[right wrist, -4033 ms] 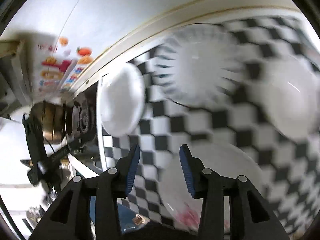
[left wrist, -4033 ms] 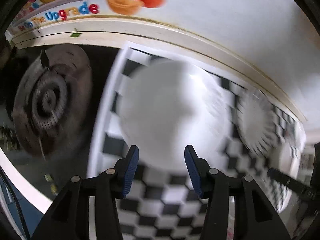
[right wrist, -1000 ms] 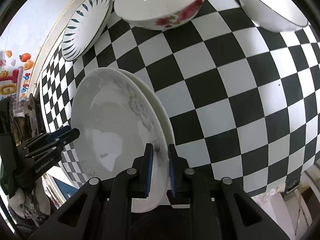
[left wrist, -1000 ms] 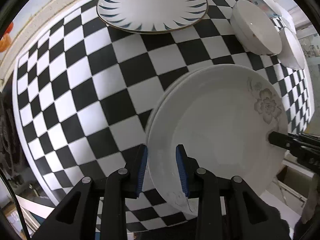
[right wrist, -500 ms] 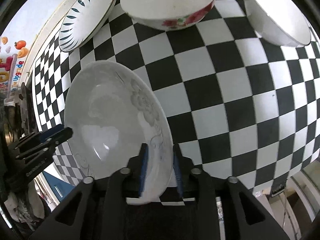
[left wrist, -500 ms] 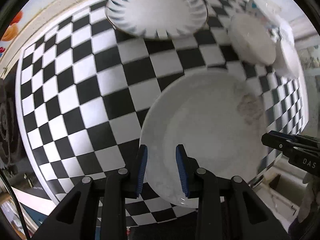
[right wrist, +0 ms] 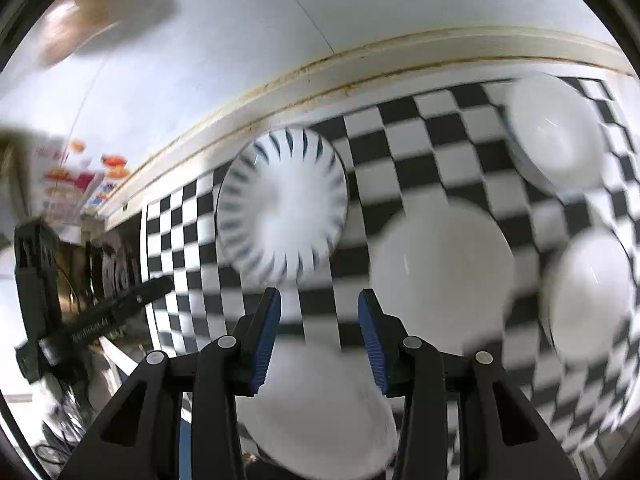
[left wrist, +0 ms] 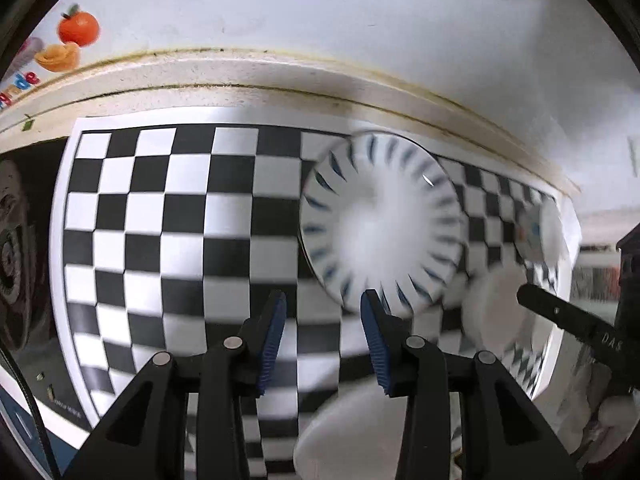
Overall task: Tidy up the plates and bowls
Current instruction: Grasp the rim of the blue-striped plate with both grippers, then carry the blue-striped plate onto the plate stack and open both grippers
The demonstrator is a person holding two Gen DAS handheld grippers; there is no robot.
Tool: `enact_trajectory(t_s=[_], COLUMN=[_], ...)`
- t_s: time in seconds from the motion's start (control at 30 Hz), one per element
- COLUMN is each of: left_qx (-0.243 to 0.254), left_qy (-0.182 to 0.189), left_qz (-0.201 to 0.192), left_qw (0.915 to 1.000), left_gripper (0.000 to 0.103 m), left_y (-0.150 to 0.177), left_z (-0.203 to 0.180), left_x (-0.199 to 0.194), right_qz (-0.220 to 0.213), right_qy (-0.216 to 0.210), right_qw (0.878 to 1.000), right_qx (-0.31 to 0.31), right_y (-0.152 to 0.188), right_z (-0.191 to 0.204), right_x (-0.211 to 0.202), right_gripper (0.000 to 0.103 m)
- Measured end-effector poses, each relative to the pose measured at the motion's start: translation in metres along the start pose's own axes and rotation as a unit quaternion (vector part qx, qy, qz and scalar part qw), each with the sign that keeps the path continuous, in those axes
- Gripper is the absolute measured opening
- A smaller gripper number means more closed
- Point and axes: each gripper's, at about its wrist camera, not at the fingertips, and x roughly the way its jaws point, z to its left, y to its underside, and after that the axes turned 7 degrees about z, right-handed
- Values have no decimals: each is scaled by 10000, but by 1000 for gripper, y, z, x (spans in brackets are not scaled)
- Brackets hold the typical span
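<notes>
A white plate with blue radial strokes (left wrist: 380,220) lies on the checkered mat (left wrist: 160,208) near the back wall; it also shows in the right wrist view (right wrist: 282,208). The stacked white plates (right wrist: 320,412) lie below my right gripper (right wrist: 318,336), which is open and empty; they also show in the left wrist view (left wrist: 352,436). My left gripper (left wrist: 322,338) is open and empty, short of the striped plate. Three white bowls (right wrist: 444,268) (right wrist: 556,132) (right wrist: 588,296) stand to the right. Both views are blurred.
A white ledge (left wrist: 248,72) and wall run along the back of the mat. A dark stove burner (left wrist: 12,248) lies left of the mat. The other gripper shows at the right of the left wrist view (left wrist: 572,320) and at the left of the right wrist view (right wrist: 104,320).
Both grippers have let go of the white plate, opened wider and lifted back, tilting up toward the wall. The plate now rests on the stack below them.
</notes>
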Motion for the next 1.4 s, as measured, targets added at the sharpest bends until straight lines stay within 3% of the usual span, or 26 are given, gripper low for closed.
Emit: enact_trajectory(t_s=[0.13, 0.33, 0.4, 0.43, 0.53, 0.57, 0.7, 1.0, 1.4], left_qx=[-278, -454, -427, -452, -432, -433, -408, -116, 388], left_qy=[151, 82, 74, 17, -82, -107, -242, -182, -131], left_qz=[334, 581, 585, 571, 468, 460, 345, -153, -503], left_qw=[9989, 9972, 9973, 9973, 9979, 9979, 9983, 9997, 9979], left_gripper=[36, 35, 20, 20, 19, 19, 19, 19, 19], left_y=[-31, -54, -57, -58, -58, -57, -48, -6, 89], left_z=[9, 10, 8, 7, 4, 3, -4, -28, -48], left_x=[41, 79, 83, 85, 86, 85, 77, 18, -44], right_qz=[396, 893, 1000, 1025, 1137, 1112, 957, 633, 103], right_qy=[-186, -57, 0, -7, -51, -61, 191, 15, -181], right_qw=[9990, 9960, 9950, 9947, 9935, 9937, 9945, 9968, 9984], right_qx=[116, 78, 47, 32, -86, -111, -381, -489, -532], right_y=[-63, -109, -115, -117, -119, -118, -113, -83, 17], right_z=[-8, -17, -21, -23, -24, -23, -12, -4, -1], right_x=[46, 100, 111, 115, 126, 127, 122, 69, -17], right_gripper=[43, 43, 43, 40, 12, 12, 12, 11, 11])
